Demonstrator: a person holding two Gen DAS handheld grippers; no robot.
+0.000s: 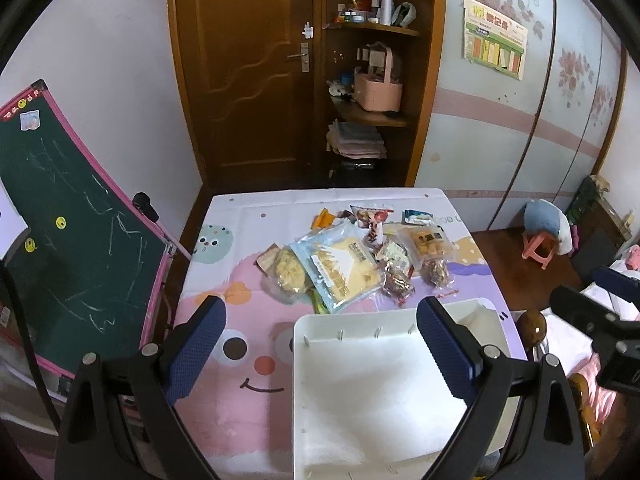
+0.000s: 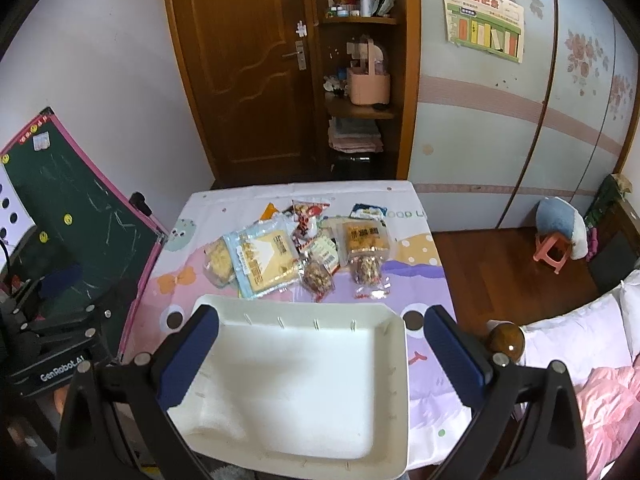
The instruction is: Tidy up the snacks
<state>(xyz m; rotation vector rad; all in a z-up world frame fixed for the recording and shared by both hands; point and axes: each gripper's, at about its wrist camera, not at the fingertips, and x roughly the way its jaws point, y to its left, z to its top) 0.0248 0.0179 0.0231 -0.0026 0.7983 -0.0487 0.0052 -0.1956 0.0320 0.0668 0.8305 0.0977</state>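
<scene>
A white tray point(image 1: 320, 400) point(image 2: 396, 400) lies empty on the near part of the table. Behind it is a pile of snack packets: a large light-blue packet point(image 1: 340, 266) point(image 2: 266, 260), a clear bag of yellow snacks point(image 1: 286, 274) point(image 2: 218, 264), nut bags point(image 1: 396, 276) point(image 2: 318, 274), a yellow-labelled bag point(image 1: 430, 246) point(image 2: 366, 242) and a red-and-white packet point(image 1: 372, 216) point(image 2: 308, 212). My left gripper point(image 1: 320, 316) is open and empty over the tray's left part. My right gripper point(image 2: 320, 324) is open and empty above the tray.
The table has a pink cartoon cloth point(image 1: 240, 320) point(image 2: 424, 276). A green chalkboard point(image 1: 72, 232) point(image 2: 80, 216) leans at the left. A wooden door point(image 1: 248, 72) and shelves point(image 1: 368, 80) stand behind. A pink stool point(image 2: 554, 252) and a bed point(image 2: 580, 360) are at the right.
</scene>
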